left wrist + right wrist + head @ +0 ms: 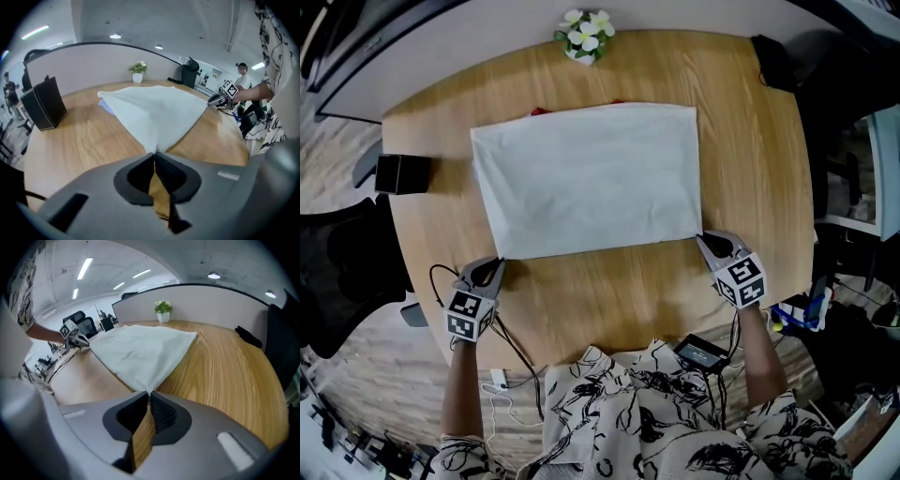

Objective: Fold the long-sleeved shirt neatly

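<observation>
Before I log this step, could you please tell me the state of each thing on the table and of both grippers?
shirt: folded into a rectangle, lying on the table.
left gripper: shut on the shirt's near left corner.
right gripper: shut on the shirt's near right corner.
flower pot: upright at the table's far edge.
black box: upright at the table's left edge.

We find no word, number or brand that we can read. The only printed signs are black-and-white square markers (467, 306) on the cubes of the left gripper (498, 262) and the right gripper (704, 241).
</observation>
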### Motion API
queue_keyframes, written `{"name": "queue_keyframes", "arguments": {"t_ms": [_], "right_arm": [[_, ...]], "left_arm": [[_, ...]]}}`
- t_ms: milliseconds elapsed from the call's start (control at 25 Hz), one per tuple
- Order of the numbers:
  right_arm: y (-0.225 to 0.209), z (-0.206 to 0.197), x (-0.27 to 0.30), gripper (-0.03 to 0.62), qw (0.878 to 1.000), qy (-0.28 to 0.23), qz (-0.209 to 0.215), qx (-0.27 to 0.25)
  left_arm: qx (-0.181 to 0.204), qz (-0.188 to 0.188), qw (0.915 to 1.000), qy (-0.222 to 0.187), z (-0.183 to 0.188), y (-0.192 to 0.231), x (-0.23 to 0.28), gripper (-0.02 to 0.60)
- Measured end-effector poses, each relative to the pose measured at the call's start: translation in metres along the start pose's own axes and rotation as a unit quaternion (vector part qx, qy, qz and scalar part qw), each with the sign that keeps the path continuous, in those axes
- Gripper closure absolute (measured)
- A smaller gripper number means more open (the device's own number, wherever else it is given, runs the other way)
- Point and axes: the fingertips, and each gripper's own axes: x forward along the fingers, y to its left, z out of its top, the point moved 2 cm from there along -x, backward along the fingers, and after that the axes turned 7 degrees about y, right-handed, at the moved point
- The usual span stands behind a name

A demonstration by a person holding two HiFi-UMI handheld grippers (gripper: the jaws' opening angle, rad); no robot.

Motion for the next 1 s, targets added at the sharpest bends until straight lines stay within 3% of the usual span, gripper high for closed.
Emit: {"name": "queue_keyframes", "arguments": {"t_ms": [80, 280, 360, 400, 480, 560, 600, 640, 720, 840, 1000], "right_arm": [[-0.006, -0.006, -0.001, 0.563, 1.0, 0.014, -0.016, -0.015], [-0.006, -0.012, 0.002, 0.558, 0.999, 0.026, -0.018, -0.025], [-0.007, -0.014, 0.0, 0.506, 0.999, 0.027, -0.014, -0.016], [-0.008, -0.013, -0.005, 0.462, 1.0, 0.017, -0.013, -0.007], [-0.01, 0.002, -0.024, 0.437, 0.999, -0.033, -0.019, 0.01], [-0.009, 0.027, -0.037, 0.455, 0.996, -0.091, -0.02, 0.015], [-0.005, 0.035, -0.036, 0.503, 0.995, -0.103, -0.014, 0.009], [-0.001, 0.039, -0.031, 0.534, 0.995, -0.102, -0.005, 0.0], [0.005, 0.032, -0.016, 0.537, 0.997, -0.077, 0.006, -0.018], [0.0, 0.002, -0.003, 0.581, 0.999, -0.038, 0.004, -0.014], [-0.007, -0.009, 0.001, 0.58, 0.999, -0.039, 0.014, -0.007]], "left_arm": [[0.008, 0.018, 0.9997, 0.014, -0.008, 0.005, -0.005, 0.566], [0.027, 0.024, 0.9989, 0.029, -0.018, 0.004, 0.002, 0.56], [0.025, 0.015, 0.9991, 0.032, -0.021, 0.003, 0.0, 0.509], [0.019, 0.012, 0.9995, 0.023, -0.021, 0.004, -0.005, 0.447], [0.002, 0.016, 0.9994, -0.03, -0.002, 0.006, -0.027, 0.41], [-0.012, 0.014, 0.995, -0.098, 0.031, 0.001, -0.044, 0.443], [-0.012, 0.009, 0.9934, -0.114, 0.044, -0.003, -0.044, 0.506], [-0.007, 0.003, 0.9937, -0.112, 0.051, -0.008, -0.037, 0.559], [0.0, 0.0, 0.9971, -0.076, 0.045, -0.013, -0.015, 0.563], [-0.029, 0.014, 0.999, -0.031, 0.011, -0.007, 0.004, 0.565], [-0.043, 0.034, 0.9975, -0.044, -0.003, 0.001, 0.009, 0.575]]}}
